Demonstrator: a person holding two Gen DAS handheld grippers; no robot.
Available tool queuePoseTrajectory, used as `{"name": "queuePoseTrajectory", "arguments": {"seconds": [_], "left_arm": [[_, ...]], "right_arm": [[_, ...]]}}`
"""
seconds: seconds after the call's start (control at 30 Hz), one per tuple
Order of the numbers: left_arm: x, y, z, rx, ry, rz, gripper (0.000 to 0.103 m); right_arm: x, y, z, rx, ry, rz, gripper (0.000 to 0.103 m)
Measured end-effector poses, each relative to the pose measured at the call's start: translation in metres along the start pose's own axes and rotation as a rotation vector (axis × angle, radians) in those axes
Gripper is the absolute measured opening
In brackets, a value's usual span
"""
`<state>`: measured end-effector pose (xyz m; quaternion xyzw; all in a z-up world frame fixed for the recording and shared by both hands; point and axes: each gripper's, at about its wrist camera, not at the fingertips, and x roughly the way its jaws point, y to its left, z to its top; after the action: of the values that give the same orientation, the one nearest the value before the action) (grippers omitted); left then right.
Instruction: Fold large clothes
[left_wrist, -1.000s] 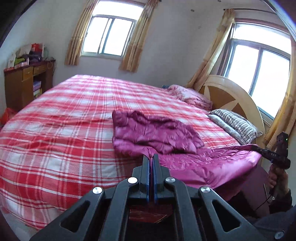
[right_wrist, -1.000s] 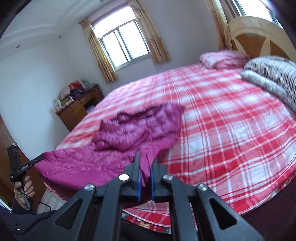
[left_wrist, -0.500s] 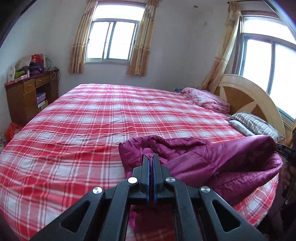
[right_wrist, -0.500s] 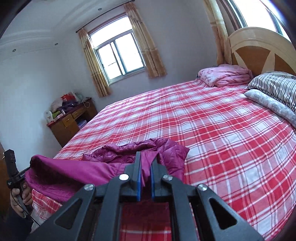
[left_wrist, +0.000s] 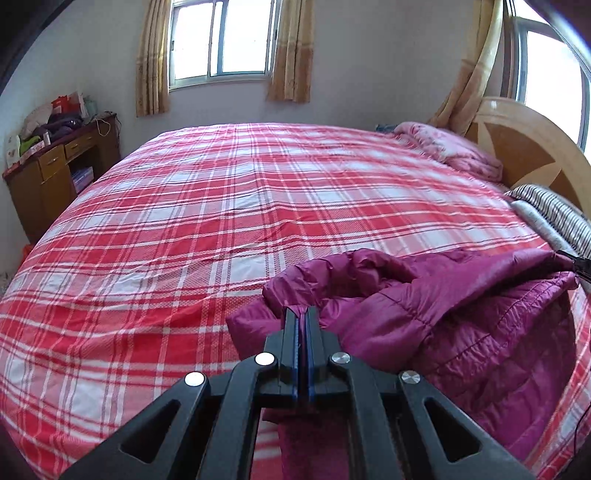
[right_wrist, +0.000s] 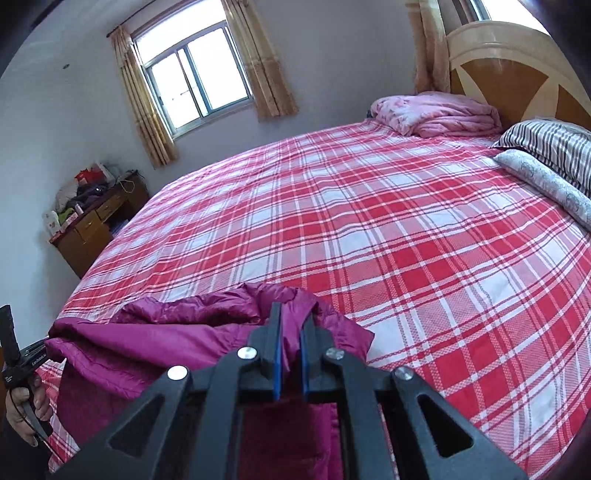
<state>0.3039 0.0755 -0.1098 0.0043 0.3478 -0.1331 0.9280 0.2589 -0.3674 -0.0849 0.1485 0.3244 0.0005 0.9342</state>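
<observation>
A magenta quilted jacket (left_wrist: 461, 321) is held up over the near edge of a bed with a red plaid sheet (left_wrist: 258, 206). My left gripper (left_wrist: 302, 314) is shut on one edge of the jacket. My right gripper (right_wrist: 291, 314) is shut on the other edge, with fabric bunched between its blue pads. The jacket also shows in the right wrist view (right_wrist: 155, 343), stretched between both grippers and hanging down in front of the bed. Its lower part is hidden behind the gripper bodies.
A folded pink quilt (right_wrist: 436, 112) and striped pillows (right_wrist: 554, 151) lie by the wooden headboard (right_wrist: 517, 70). A wooden desk (left_wrist: 55, 173) with clutter stands at the left wall. Windows with curtains are behind the bed.
Both grippers have lifted the jacket's near edge and carried it up, doubling it. The jacket no longer lies spread on the bed and now bunches at the near edge.
</observation>
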Motion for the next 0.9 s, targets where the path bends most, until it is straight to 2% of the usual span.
{"name": "queuePoseTrajectory", "arguments": {"seconds": [0.13, 0.2, 0.27, 0.3, 0.33, 0.4, 0.43, 0.47, 0.5, 0.53, 0.63, 0.7, 0.83, 0.9], "left_arm": [[0.010, 0.005, 0.007, -0.041, 0.022, -0.005, 0.007], [0.001, 0.010, 0.007, -0.074, -0.009, 0.000, 0.008], [-0.013, 0.014, 0.006, -0.089, -0.067, 0.041, 0.015], [-0.023, 0.014, 0.007, -0.085, -0.106, 0.100, 0.030], [-0.033, 0.015, 0.007, -0.082, -0.152, 0.169, 0.057], [-0.049, 0.014, 0.008, -0.097, -0.225, 0.248, 0.086], [-0.059, 0.010, 0.008, -0.104, -0.274, 0.250, 0.087], [-0.064, 0.005, 0.009, -0.098, -0.294, 0.238, 0.087], [-0.067, -0.007, 0.009, -0.073, -0.299, 0.230, 0.087], [-0.067, -0.015, 0.010, -0.049, -0.298, 0.225, 0.087], [-0.057, -0.052, 0.004, 0.061, -0.281, 0.224, 0.087], [-0.044, -0.074, -0.004, 0.131, -0.273, 0.253, 0.087], [-0.020, -0.102, -0.018, 0.217, -0.251, 0.291, 0.087], [-0.003, -0.109, -0.020, 0.237, -0.236, 0.329, 0.088]], "right_arm": [[0.025, -0.006, 0.002, 0.013, 0.041, -0.017, 0.009], [0.031, -0.003, 0.002, -0.005, 0.042, -0.024, 0.009], [0.036, 0.000, 0.002, -0.022, 0.043, -0.028, 0.009], [0.041, 0.001, 0.004, -0.021, 0.047, -0.033, 0.009], [0.044, 0.001, 0.004, -0.013, 0.047, -0.037, 0.012], [0.048, 0.000, 0.007, 0.005, 0.042, -0.045, 0.029], [0.048, -0.001, 0.007, 0.021, 0.030, -0.049, 0.049], [0.047, -0.001, 0.008, 0.037, 0.005, -0.066, 0.074], [0.043, -0.002, 0.009, 0.053, -0.030, -0.078, 0.081], [0.040, -0.001, 0.010, 0.060, -0.057, -0.084, 0.085], [0.035, 0.007, 0.014, 0.037, -0.063, -0.114, 0.085], [0.023, 0.020, 0.014, 0.016, -0.081, -0.127, 0.085], [0.003, 0.069, 0.000, -0.087, -0.095, -0.057, 0.085], [0.013, 0.100, -0.016, -0.172, -0.034, 0.008, 0.085]]}}
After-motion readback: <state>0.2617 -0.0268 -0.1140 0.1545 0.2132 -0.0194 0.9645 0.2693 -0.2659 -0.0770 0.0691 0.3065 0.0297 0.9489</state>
